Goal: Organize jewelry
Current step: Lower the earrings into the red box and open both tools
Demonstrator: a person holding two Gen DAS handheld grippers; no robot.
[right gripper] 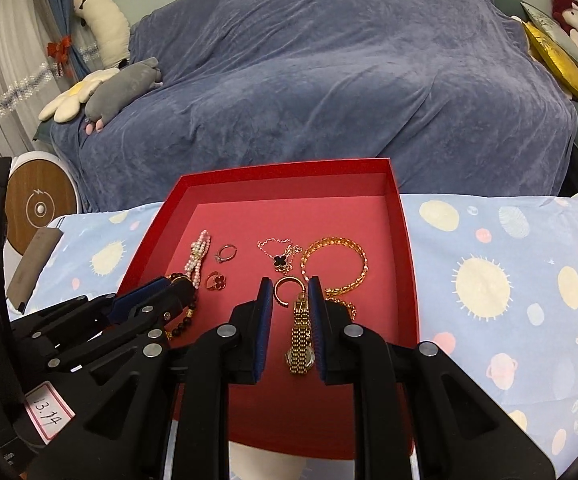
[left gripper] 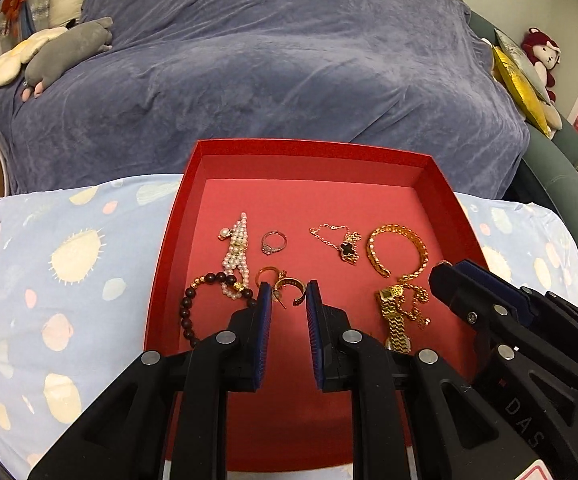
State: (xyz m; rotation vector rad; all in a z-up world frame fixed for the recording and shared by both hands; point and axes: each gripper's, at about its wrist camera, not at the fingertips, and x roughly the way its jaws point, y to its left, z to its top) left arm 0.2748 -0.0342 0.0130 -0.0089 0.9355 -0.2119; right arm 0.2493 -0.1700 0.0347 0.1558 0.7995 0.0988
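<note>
Big blue-covered sofa (left gripper: 273,64) is sitting well beyond both sets of jaws, with a grey plush (left gripper: 69,54) and a flower cushion (left gripper: 17,56) lying on its left end. Closer in, the desk under a spotty light-blue cloth (left gripper: 61,264) is carrying the red tray (left gripper: 313,156), which is lying right under and ahead of both grippers. The left gripper (left gripper: 288,294) is hovering over the tray's near-left part, jaws standing only a narrow gap apart and gripping nothing; gold hoop earrings (left gripper: 285,282) are lying on the tray floor just past its tips. The right gripper (right gripper: 289,290) is hanging beside it on the right, jaws equally narrow and empty, with the gold watch (right gripper: 301,340) lying in the tray below the gap, not pinched. Ahead and right of those jaws the gold bangle (right gripper: 335,266) is resting, the clover chain (right gripper: 281,260) straight ahead. Left of the left jaws the dark bead bracelet (left gripper: 193,308) and pearl strand (left gripper: 235,252) are lying, and the little silver ring (left gripper: 273,242) is sitting just beyond.
</note>
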